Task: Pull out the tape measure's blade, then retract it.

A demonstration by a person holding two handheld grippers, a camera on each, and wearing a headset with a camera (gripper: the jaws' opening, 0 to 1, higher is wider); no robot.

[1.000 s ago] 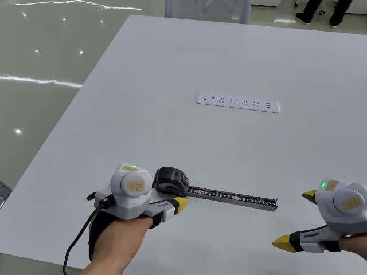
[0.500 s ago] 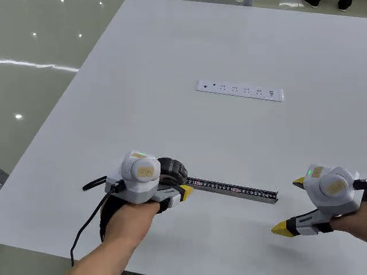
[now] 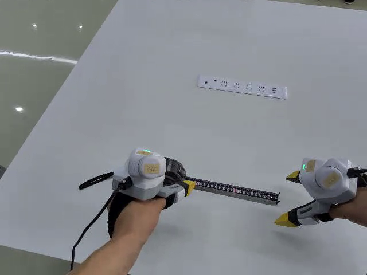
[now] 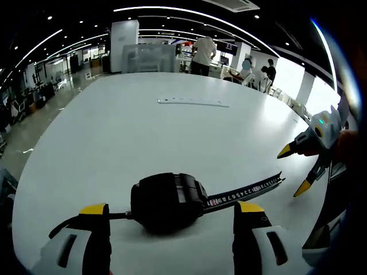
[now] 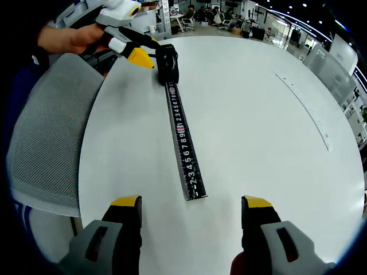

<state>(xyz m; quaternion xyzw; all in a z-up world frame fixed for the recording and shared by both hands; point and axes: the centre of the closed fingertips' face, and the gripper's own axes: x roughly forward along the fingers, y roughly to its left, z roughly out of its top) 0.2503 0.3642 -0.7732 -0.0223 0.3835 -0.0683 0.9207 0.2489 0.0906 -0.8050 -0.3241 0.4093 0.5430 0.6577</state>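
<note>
I judge the case (image 4: 167, 201) hefty and grippy, and the blade (image 5: 183, 137) thin, springy steel, best pinched flat at its hooked tip. Both lie along the desk's (image 3: 172, 114) near edge. My left gripper (image 4: 172, 207) straddles the case with its jaws wide. My right gripper (image 5: 191, 201) hovers low, jaws wide, just off the tip.

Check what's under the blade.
The blade lies out of the case along the white table. Only bare table shows along both edges. The strip right beneath it is covered, so I can't see there.
</note>
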